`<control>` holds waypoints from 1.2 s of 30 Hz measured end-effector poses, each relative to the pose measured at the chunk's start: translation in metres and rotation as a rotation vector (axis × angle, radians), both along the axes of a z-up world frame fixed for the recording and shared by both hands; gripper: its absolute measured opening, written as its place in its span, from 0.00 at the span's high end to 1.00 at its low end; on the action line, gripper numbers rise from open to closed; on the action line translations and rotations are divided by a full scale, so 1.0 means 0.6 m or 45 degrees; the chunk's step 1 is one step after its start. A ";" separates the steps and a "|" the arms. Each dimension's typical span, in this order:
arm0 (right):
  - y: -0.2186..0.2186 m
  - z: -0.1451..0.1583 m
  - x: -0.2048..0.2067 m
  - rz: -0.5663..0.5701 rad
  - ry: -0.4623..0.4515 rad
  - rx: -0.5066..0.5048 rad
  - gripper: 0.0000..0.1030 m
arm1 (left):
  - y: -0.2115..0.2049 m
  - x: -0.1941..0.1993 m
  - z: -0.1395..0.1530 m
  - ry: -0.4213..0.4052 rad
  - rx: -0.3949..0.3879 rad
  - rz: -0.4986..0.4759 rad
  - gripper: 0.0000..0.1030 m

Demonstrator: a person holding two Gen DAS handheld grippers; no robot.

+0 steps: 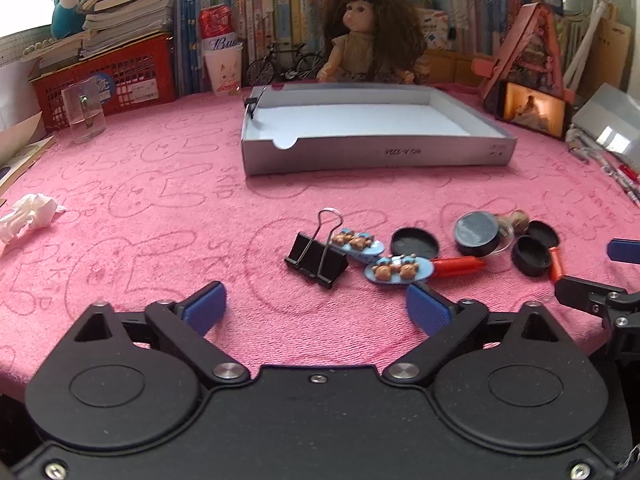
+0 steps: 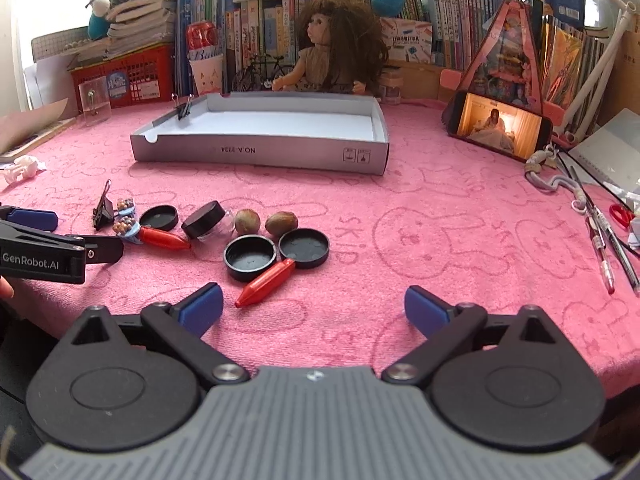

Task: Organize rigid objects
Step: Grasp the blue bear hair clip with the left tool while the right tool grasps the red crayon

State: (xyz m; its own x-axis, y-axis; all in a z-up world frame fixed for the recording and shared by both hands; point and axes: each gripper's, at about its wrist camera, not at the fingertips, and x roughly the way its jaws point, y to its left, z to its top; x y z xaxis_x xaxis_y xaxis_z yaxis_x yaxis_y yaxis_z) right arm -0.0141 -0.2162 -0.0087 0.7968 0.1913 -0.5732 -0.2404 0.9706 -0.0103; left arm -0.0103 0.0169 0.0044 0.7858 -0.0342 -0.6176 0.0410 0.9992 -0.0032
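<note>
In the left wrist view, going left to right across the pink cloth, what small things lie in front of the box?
Crumpled tissue → black binder clip → blue teddy-bear hair clips → open black lid → small black-capped jar.

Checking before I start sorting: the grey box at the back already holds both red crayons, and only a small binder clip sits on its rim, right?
Not quite. The grey box is empty inside; both red crayons lie on the pink cloth, as the right wrist view shows. The small binder clip is on its rim.

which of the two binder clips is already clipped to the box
The small binder clip on the far left corner of the grey box rim. The bigger binder clip lies loose on the pink cloth beside the blue bear charms.
</note>
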 end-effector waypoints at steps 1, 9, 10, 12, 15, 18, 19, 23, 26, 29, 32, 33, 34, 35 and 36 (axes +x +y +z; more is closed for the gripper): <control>-0.002 0.003 -0.003 0.012 -0.016 0.006 0.05 | 0.000 -0.003 0.004 -0.013 -0.014 -0.019 0.13; 0.008 0.013 -0.012 0.168 -0.058 -0.019 0.25 | -0.023 -0.022 0.030 -0.081 -0.105 -0.186 0.49; 0.011 0.012 -0.014 0.186 -0.061 -0.014 0.27 | -0.028 -0.022 0.031 -0.085 -0.107 -0.208 0.51; 0.018 0.011 -0.016 0.209 -0.056 -0.015 0.30 | -0.036 -0.019 0.030 -0.083 -0.100 -0.227 0.54; 0.024 0.006 -0.015 0.224 -0.040 -0.013 0.32 | -0.039 -0.008 0.024 -0.055 -0.094 -0.211 0.62; 0.022 0.006 -0.015 0.216 -0.037 -0.005 0.34 | -0.031 0.002 0.018 -0.030 -0.106 -0.177 0.69; 0.020 0.006 -0.014 0.209 -0.036 -0.003 0.35 | -0.029 0.003 0.017 -0.031 -0.108 -0.171 0.69; 0.011 0.003 -0.006 0.170 -0.016 0.002 0.36 | -0.029 0.007 0.015 -0.042 -0.092 -0.162 0.68; 0.003 0.002 0.000 0.125 -0.013 -0.016 0.36 | -0.030 0.005 0.015 -0.052 -0.075 -0.151 0.67; -0.008 0.002 0.006 0.073 0.001 -0.019 0.36 | -0.027 0.006 0.015 -0.052 -0.070 -0.140 0.66; -0.016 0.002 0.007 0.060 0.007 0.013 0.41 | -0.025 0.005 0.014 -0.050 -0.072 -0.144 0.66; -0.016 0.003 0.007 0.070 0.006 0.024 0.45 | -0.026 0.005 0.013 -0.052 -0.066 -0.147 0.66; -0.015 0.003 0.006 0.082 0.006 0.031 0.47 | -0.027 0.004 0.012 -0.055 -0.063 -0.149 0.66; -0.012 0.002 0.006 0.092 0.007 0.033 0.48 | -0.027 0.004 0.011 -0.058 -0.062 -0.146 0.66; -0.009 0.002 0.005 0.096 0.005 0.033 0.50 | -0.027 0.005 0.012 -0.061 -0.062 -0.142 0.66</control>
